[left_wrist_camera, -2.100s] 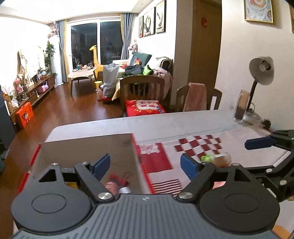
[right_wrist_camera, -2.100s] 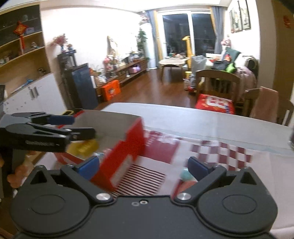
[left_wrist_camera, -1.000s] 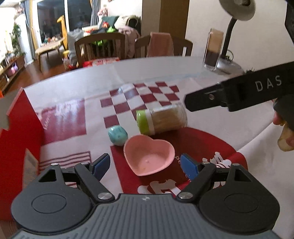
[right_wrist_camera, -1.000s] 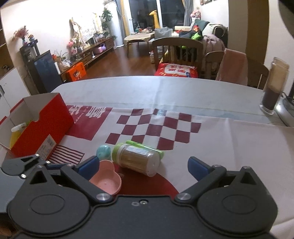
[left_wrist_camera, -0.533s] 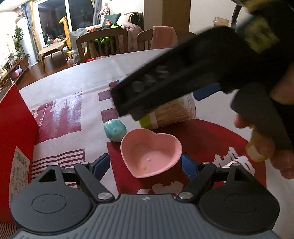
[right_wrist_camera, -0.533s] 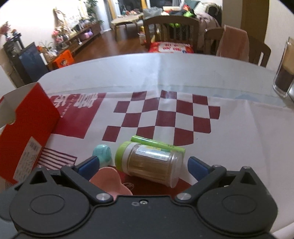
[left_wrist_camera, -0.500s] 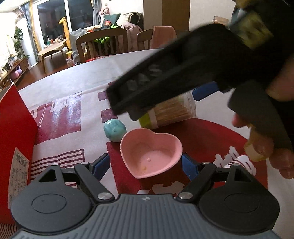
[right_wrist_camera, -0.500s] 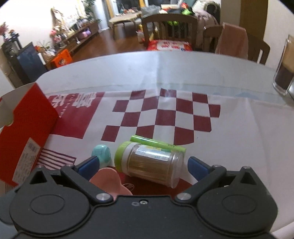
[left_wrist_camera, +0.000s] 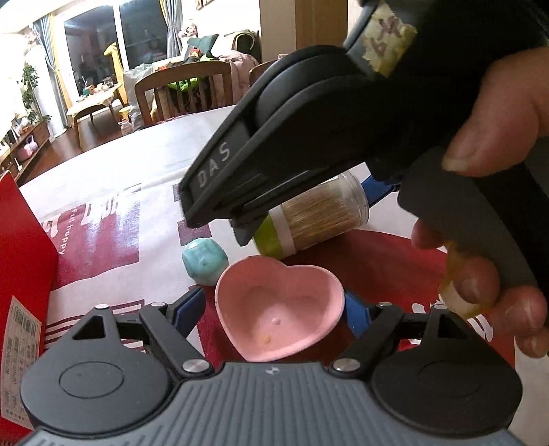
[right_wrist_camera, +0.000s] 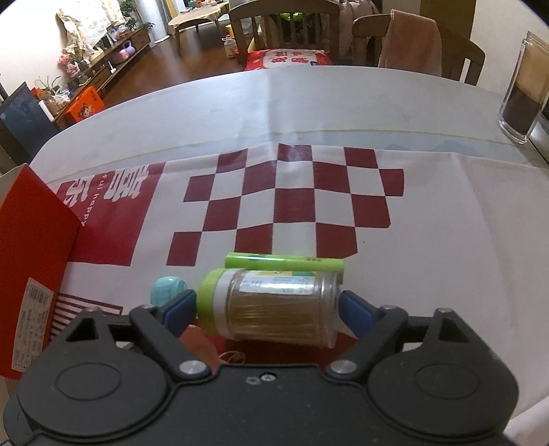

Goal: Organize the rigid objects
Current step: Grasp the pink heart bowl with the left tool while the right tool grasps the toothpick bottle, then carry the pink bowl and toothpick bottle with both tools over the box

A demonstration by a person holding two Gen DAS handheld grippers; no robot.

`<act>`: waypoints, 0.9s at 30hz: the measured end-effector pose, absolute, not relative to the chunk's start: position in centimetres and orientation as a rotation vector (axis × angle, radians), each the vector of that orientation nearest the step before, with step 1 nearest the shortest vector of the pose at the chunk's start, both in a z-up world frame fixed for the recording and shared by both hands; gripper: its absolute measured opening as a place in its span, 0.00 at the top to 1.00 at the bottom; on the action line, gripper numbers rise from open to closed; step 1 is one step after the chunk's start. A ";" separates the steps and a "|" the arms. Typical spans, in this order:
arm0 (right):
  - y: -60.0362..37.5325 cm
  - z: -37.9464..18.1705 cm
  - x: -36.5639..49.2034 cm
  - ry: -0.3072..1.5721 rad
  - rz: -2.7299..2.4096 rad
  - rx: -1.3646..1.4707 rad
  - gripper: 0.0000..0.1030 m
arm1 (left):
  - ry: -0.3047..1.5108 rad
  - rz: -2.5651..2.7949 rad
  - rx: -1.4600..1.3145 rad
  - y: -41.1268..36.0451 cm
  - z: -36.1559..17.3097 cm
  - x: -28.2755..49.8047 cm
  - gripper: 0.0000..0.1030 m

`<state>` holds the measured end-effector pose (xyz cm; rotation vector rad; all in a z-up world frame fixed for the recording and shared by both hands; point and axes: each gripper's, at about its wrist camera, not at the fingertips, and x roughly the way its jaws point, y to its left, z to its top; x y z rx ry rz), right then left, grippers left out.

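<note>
A pink heart-shaped bowl [left_wrist_camera: 279,314] sits on the tablecloth between the blue pads of my left gripper [left_wrist_camera: 274,310], which is open around it. A clear toothpick jar with a green lid [right_wrist_camera: 271,307] lies on its side between the pads of my right gripper [right_wrist_camera: 267,308], which is open around it. The jar also shows in the left wrist view [left_wrist_camera: 312,219], partly behind the right gripper's body. A small teal cup [left_wrist_camera: 205,261] lies left of the bowl. A green tube [right_wrist_camera: 283,264] lies just behind the jar.
A red cardboard box [right_wrist_camera: 32,260] stands at the left on the table. A tall glass canister [right_wrist_camera: 526,89] stands at the far right. Wooden chairs [right_wrist_camera: 284,31] stand behind the table. The red-and-white cloth [right_wrist_camera: 308,192] covers the table.
Both grippers swung from the red box toward the objects and came down. The left now straddles the pink bowl and the right straddles the toothpick jar.
</note>
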<state>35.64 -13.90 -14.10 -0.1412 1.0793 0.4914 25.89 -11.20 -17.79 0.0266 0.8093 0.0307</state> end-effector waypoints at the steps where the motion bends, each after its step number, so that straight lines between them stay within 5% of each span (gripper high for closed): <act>1: -13.9 -14.0 35.7 1.080 0.492 -0.139 0.16 | 0.809 0.028 0.022 -11.1 -17.8 25.9 0.19; 7: -14.1 -13.8 35.5 1.082 0.496 -0.133 0.17 | 0.804 0.004 0.049 -11.1 -17.7 25.7 0.26; 27: -17.1 -10.1 31.8 1.074 0.578 -0.071 0.17 | 0.788 0.052 -0.039 -8.9 -14.8 21.4 0.26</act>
